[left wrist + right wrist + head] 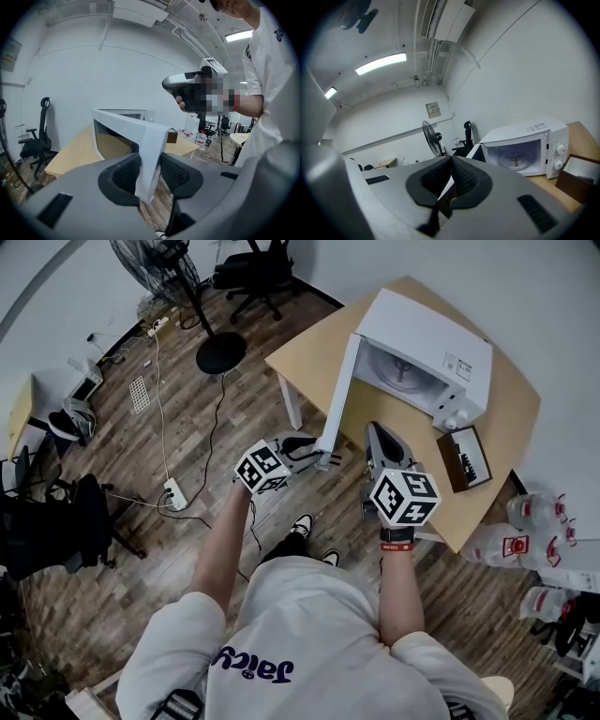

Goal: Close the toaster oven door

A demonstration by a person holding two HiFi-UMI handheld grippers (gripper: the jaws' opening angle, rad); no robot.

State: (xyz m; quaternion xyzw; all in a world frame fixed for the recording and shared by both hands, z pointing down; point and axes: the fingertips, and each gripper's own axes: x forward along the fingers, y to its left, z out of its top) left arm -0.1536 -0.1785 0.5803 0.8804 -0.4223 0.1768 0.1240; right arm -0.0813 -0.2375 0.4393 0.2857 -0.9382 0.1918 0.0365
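Observation:
A white toaster oven [427, 343] stands on a wooden table [309, 352], its door [339, 395] swung wide open toward me. In the head view my left gripper [323, 457] is at the door's free edge. The left gripper view shows that white door edge [147, 154] clamped between both black pads, so the left gripper [150, 176] is shut on it. My right gripper [375, 432] hovers just right of the door, in front of the open cavity [520, 157]. Its pads [459, 173] meet with nothing between them, and the right gripper [451, 161] is shut.
A brown box [466, 457] sits on the table right of the oven. Large water bottles [525, 540] stand on the floor at the right. A pedestal fan [159, 263], office chairs [253, 273] and a power strip with cables [174, 493] are on the wooden floor to the left.

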